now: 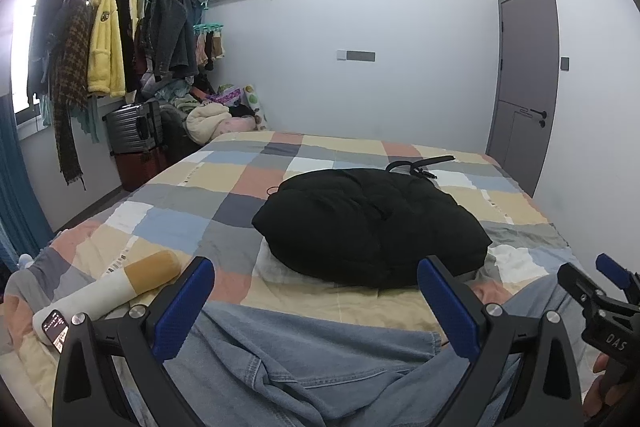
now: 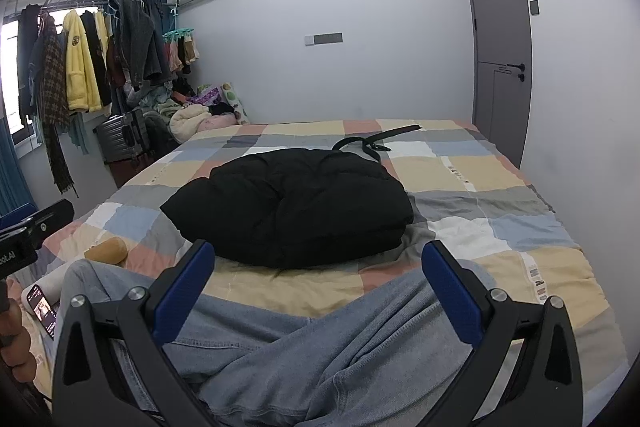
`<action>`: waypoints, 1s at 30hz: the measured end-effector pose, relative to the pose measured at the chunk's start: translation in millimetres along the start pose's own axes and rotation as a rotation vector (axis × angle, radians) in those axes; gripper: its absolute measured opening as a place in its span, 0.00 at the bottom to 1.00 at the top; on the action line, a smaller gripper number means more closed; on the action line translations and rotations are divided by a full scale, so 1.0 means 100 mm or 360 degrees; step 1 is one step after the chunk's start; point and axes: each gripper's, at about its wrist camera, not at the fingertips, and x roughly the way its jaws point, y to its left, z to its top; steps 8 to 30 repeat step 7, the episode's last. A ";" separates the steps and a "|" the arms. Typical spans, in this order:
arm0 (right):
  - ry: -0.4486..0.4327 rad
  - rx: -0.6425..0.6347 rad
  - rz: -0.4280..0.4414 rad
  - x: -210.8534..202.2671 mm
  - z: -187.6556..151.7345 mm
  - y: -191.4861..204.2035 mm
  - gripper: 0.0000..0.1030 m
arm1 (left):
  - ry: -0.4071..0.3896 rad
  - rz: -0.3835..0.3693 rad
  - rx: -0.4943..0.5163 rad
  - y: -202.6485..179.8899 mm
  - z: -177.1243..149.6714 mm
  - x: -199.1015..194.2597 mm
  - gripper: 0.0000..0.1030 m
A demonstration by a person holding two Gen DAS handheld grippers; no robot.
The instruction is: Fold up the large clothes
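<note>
Light blue jeans lie crumpled across the near edge of the bed, also seen in the right wrist view as jeans. My left gripper hovers open just above them, nothing between its blue pads. My right gripper is open over the same jeans; it shows at the right edge of the left wrist view as right gripper. A black padded jacket, folded into a bundle, rests mid-bed, also visible as jacket.
The bed has a patchwork checked cover. A black belt lies beyond the jacket. A cigarette-shaped pillow and a phone sit at the left. A loaded clothes rack, suitcases and a grey door line the walls.
</note>
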 end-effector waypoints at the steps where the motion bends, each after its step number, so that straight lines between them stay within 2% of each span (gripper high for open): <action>1: -0.0004 -0.0004 -0.0006 0.00 0.00 0.00 1.00 | 0.0004 -0.0007 -0.0001 -0.01 0.00 0.00 1.00; 7: -0.0001 -0.0004 0.0034 -0.02 0.00 0.00 1.00 | 0.0008 -0.0015 0.0010 -0.02 -0.01 0.00 1.00; 30: -0.0001 -0.0004 0.0034 -0.02 0.00 0.00 1.00 | 0.0008 -0.0015 0.0010 -0.02 -0.01 0.00 1.00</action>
